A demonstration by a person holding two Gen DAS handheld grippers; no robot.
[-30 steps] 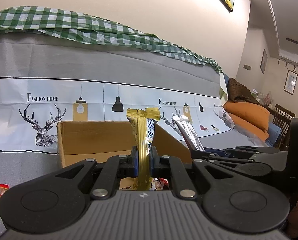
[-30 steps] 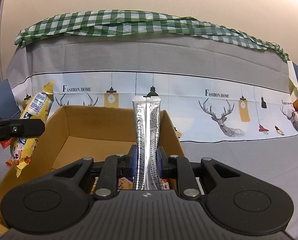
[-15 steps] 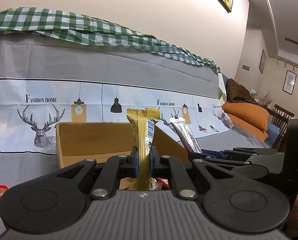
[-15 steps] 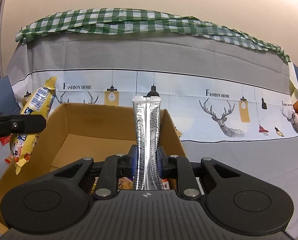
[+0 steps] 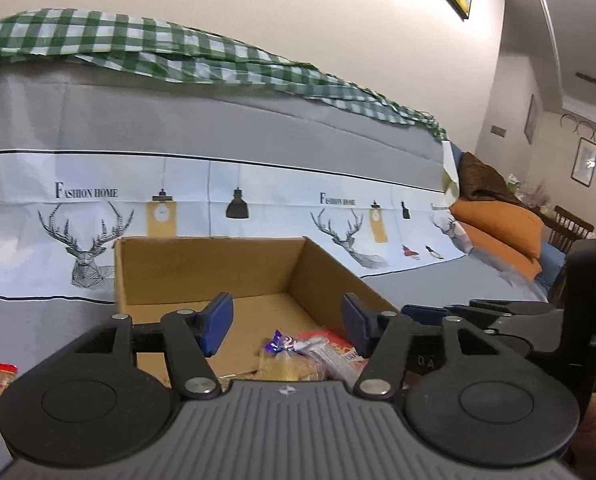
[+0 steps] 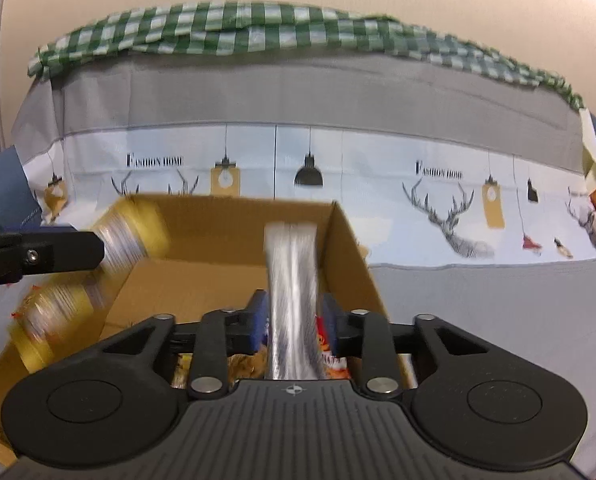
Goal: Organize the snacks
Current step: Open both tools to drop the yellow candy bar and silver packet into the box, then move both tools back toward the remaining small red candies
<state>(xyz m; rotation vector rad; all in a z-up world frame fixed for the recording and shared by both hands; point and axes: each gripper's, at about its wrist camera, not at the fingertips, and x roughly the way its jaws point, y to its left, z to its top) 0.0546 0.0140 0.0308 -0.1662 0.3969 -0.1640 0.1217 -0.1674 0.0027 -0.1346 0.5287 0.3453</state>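
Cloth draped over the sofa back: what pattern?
Green-and-white check cloth; clearest in the right wrist view.

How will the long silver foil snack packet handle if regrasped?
The long silver foil snack packet looks thin and flat, so probably light. Its glossy foil is likely slippery: the jaws of the right gripper have just been opening, and it smears vertically between them. It stands straight, so probably fairly stiff.

"fashion home" printed twice on white band of sofa cover (image 5: 258,216); snack wrapper print unreadable.

Cardboard box (image 5: 218,268) open on top (walls all round); snack packets (image 5: 309,354) cover near floor.
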